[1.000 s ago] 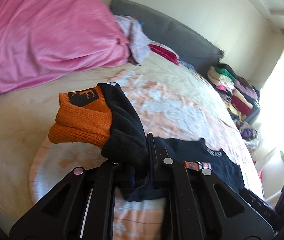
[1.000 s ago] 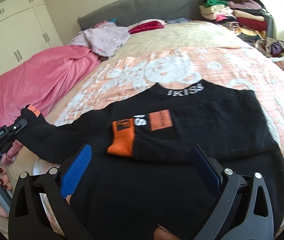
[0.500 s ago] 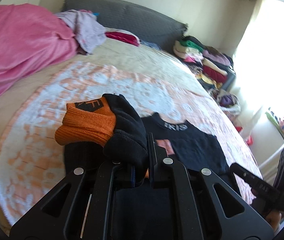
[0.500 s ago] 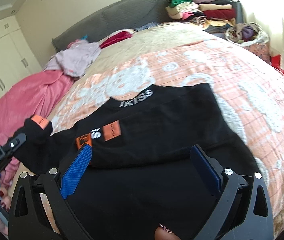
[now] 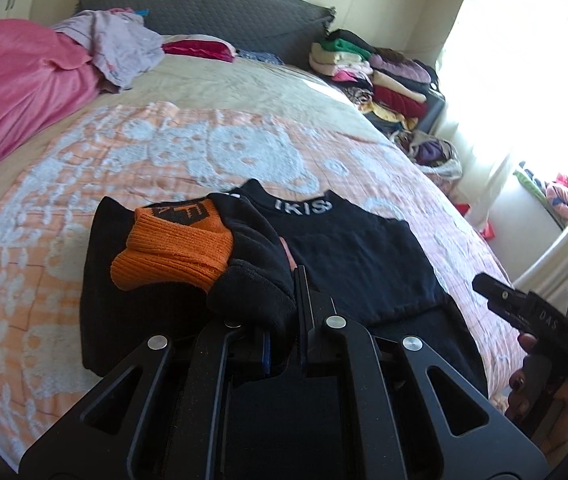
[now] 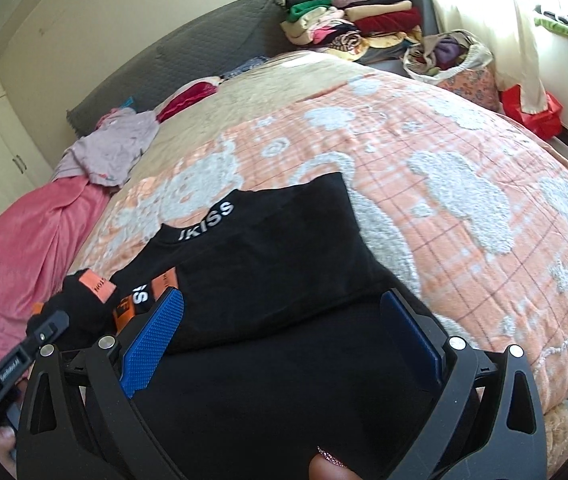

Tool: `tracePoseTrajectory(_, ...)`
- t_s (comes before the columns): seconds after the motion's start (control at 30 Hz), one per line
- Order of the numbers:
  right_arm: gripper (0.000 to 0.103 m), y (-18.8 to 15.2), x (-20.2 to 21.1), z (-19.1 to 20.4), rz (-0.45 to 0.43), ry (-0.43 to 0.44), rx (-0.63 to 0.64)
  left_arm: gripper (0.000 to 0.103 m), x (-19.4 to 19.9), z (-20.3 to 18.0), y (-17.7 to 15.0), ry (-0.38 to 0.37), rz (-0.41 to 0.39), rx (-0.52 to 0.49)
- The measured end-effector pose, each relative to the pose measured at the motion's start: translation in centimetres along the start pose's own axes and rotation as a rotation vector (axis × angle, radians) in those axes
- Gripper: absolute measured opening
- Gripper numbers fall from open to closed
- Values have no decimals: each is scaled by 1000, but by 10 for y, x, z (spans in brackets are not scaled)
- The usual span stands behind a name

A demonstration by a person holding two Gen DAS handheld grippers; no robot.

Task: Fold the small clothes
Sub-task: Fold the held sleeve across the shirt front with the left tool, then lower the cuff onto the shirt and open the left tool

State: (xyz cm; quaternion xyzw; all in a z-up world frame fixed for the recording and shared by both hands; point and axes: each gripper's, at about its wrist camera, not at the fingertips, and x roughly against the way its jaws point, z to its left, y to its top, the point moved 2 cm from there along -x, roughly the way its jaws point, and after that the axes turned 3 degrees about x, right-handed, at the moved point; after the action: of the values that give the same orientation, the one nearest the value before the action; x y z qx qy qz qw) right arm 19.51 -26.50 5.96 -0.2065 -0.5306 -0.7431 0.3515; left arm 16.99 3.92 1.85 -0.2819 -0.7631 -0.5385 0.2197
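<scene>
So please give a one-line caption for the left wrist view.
Left gripper shut on the orange-cuffed sleeve of a black sweater over the bed.

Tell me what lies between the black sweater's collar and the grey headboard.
Only bedding: the orange-and-white blanket, then beige bedspread, between collar and headboard, per the right wrist view.

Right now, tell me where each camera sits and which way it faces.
Left wrist: on the left gripper, shut on the sleeve, facing the headboard; the right hand shows.
Right wrist: on the open right gripper, above the black sweater, facing the headboard; a fingertip shows.
Shared: sweater, bedspread, pink blanket.
</scene>
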Motion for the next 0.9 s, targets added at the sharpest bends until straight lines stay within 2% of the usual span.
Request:
tracePoseTrajectory(0.5, 98, 3, 6, -28, -8, -29, -54, 5, -23, -35, -13, -17, 58, -85)
tracePoseTrajectory(0.57, 98, 4, 6, -33, -8, -36, -62, 10, -28, -41, -15, -21, 74, -109)
tracePoseTrajectory(0.63, 98, 4, 7, -35, -9, -42, -66, 32, -32, -49, -19, -42, 97, -132)
tracePoseTrajectory(0.7, 98, 4, 8, -40, -9, -47, -73, 40, -37, -58, -24, -59, 125, -169)
tracePoseTrajectory(0.9, 98, 4, 4, -43, 2, -43, -77, 50, -44, -70, -42, -79, 178, -234)
